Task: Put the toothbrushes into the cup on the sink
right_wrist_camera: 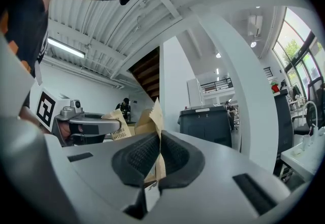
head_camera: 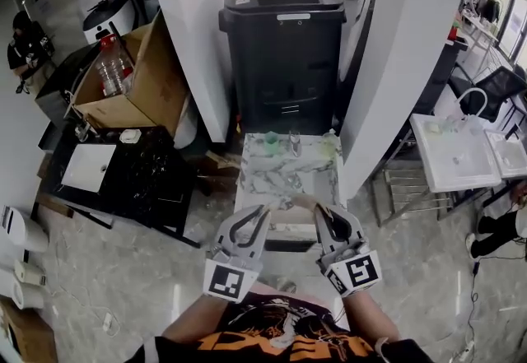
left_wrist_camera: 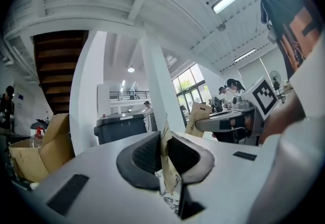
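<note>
You had the left gripper (left_wrist_camera: 163, 148) closed narrow on the left packet (left_wrist_camera: 169, 169), a brown paper toothbrush sleeve. It stood on edge between the ribbed pads, poking out above and below them. Your right gripper (right_wrist_camera: 157, 153) was pinched nearly together on the right packet (right_wrist_camera: 154, 116), another paper sleeve of the same kind, whose serrated top rose above the jaws. Each gripper view showed the other gripper out to the side with its own packet.

From the head view, you held both grippers side by side and close together in front of your chest, pointing at the sink (head_camera: 284, 182). Their tips were over the near edge of its marbled top. The cup (head_camera: 271, 141), green, stood at the far edge of that top, just beside the tap (head_camera: 294, 141) and well apart from both packets. A dark bin (head_camera: 284, 40) stood right behind the sink, with an open box (head_camera: 136, 86) off to its left. A white table (head_camera: 457, 155) was away to the right.
</note>
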Demonstrator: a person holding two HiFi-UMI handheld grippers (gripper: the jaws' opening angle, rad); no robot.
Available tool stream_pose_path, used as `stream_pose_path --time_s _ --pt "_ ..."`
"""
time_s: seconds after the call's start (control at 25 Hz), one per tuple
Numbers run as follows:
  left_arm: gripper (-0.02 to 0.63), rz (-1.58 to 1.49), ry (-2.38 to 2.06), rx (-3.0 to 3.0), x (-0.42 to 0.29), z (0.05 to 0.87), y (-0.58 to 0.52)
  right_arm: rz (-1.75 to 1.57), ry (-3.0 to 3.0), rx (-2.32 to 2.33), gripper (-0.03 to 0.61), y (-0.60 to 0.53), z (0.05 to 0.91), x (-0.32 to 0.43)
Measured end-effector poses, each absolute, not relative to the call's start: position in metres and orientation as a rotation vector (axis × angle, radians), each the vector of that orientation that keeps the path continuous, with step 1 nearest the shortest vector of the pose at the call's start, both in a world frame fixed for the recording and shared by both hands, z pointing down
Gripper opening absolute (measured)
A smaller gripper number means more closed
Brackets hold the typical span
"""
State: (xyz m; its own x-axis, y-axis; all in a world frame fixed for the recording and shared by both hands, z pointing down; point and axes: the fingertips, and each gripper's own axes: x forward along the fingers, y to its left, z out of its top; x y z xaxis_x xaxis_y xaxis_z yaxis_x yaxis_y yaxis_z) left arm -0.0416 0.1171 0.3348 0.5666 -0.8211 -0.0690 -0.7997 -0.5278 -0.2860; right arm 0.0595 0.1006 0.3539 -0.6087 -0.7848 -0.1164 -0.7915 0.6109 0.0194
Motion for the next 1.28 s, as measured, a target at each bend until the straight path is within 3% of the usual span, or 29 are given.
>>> stream_pose_path --time_s 0.84,1.28 --pt "0.055 -0.183 1.169 -2.577 -0.077 0.359 -0.075 0.019 2.744 -1.520 0.018 -0.066 0.368 0.017" --pt "0.055 -0.230 1.222 -2.637 -0.074 0.384 -0.123 -0.041 2.736 -1.524 0.018 -0.117 0.381 0.025"
